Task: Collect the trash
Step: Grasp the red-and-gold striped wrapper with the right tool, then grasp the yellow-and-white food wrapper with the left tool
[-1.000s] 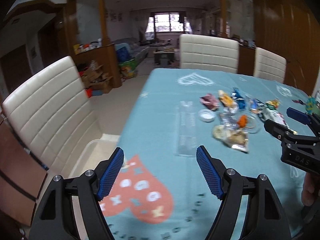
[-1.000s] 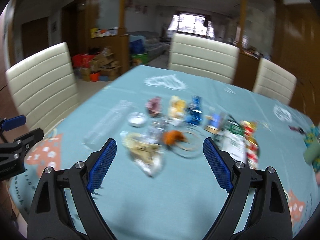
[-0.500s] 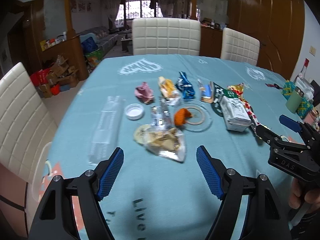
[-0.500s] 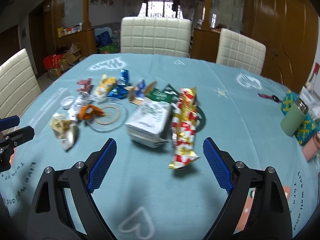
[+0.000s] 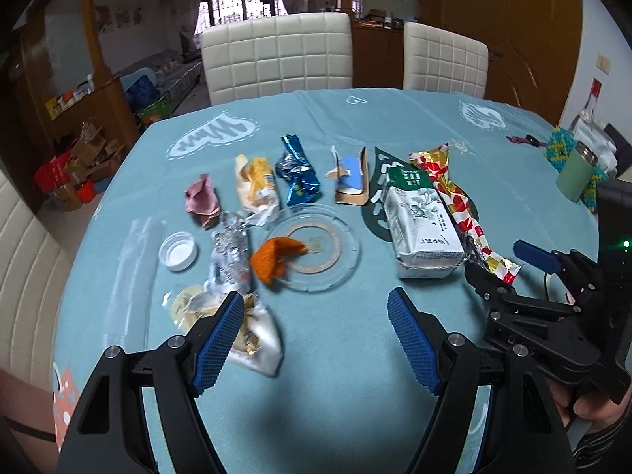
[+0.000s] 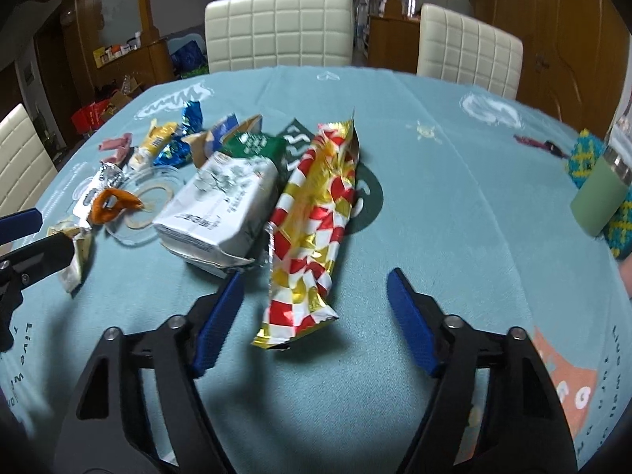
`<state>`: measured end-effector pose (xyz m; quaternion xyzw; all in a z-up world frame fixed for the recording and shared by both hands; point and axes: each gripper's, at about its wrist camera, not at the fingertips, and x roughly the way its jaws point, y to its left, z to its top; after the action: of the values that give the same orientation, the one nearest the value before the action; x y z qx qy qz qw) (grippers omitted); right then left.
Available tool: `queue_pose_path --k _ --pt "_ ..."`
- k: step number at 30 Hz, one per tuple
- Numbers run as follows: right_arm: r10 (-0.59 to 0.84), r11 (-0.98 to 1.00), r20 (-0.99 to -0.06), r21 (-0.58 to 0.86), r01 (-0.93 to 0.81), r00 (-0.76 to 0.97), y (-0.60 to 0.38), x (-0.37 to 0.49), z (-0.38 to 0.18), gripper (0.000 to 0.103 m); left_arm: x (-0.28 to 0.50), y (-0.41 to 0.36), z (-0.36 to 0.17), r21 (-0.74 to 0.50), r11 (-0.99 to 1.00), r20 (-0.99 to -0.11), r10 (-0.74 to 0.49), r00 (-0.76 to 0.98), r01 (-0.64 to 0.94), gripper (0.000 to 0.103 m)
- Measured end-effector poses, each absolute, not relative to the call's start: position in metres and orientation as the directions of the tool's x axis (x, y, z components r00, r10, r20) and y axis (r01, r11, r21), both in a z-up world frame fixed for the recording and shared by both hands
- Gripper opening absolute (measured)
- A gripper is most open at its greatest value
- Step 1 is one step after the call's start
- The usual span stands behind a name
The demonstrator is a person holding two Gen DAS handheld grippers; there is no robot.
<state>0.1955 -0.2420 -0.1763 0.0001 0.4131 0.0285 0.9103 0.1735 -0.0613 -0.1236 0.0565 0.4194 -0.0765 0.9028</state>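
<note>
Tablecloth teal, wrappers strewn — cream chairs behind (wood-panelled room).

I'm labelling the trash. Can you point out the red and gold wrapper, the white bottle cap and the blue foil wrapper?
red and gold wrapper (image 6: 312, 229), right wrist view, mid-body.
white bottle cap (image 5: 178, 251), left wrist view, inner face.
blue foil wrapper (image 5: 299, 175), left wrist view, centre.

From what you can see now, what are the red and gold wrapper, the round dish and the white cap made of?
Red and gold wrapper: likely metallised plastic film; it is glossy, creased and mirror-bright. Round dish: clear glass or hard plastic, I cannot tell which; the tablecloth shows through it. White cap: probably matte moulded plastic, with a plain raised rim.
</note>
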Motion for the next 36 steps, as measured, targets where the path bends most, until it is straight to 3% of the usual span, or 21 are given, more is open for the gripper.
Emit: queue_pose_path --k 1,3,4,10,15,21,24,27,36 --pt "0.063 0.998 -0.763 0.037 -0.054 0.644 -0.243 0.197 -0.180 0.058 0.175 -0.063 -0.125 0.038 0.982 -0.770 -0.090 0.632 0.186 0.073" --pt "0.074 0.997 -0.777 0.050 -0.055 0.625 -0.245 0.200 -0.185 0.034 0.179 -0.063 -0.131 0.040 0.984 -0.780 -0.078 0.621 0.174 0.073" --pt "0.077 0.997 -0.771 0.055 -0.055 0.633 -0.246 0.199 -0.184 0.028 0.180 -0.060 -0.133 0.049 0.986 -0.783 -0.061 0.619 0.159 0.073" --pt "0.029 0.998 -0.717 0.053 0.013 0.696 -0.253 0.194 -0.172 0.024 0.177 -0.032 -0.142 0.081 0.997 -0.787 0.051 0.614 0.020 0.073" --pt "0.038 0.999 -0.628 0.052 -0.006 0.778 -0.246 0.181 -0.150 0.024 0.183 -0.015 -0.159 0.030 0.999 -0.834 0.034 0.551 -0.017 0.073" --pt "0.087 0.996 -0.631 0.041 -0.080 0.771 -0.226 0.180 -0.146 0.024 0.190 -0.007 -0.170 -0.034 0.999 -0.856 -0.010 0.517 -0.036 0.073" --pt "0.101 0.995 -0.643 0.050 -0.091 0.759 -0.222 0.181 -0.147 0.024 0.187 -0.005 -0.168 -0.036 0.999 -0.851 -0.019 0.526 -0.021 0.050" --pt "0.115 0.993 -0.649 0.062 -0.099 0.752 -0.219 0.180 -0.147 0.024 0.184 0.001 -0.164 -0.067 0.998 -0.848 -0.046 0.528 -0.021 0.039" --pt "0.132 0.989 -0.620 0.033 -0.142 0.773 -0.198 0.160 -0.127 0.024 0.151 0.017 -0.139 -0.061 0.998 -0.787 -0.042 0.616 -0.011 0.033"
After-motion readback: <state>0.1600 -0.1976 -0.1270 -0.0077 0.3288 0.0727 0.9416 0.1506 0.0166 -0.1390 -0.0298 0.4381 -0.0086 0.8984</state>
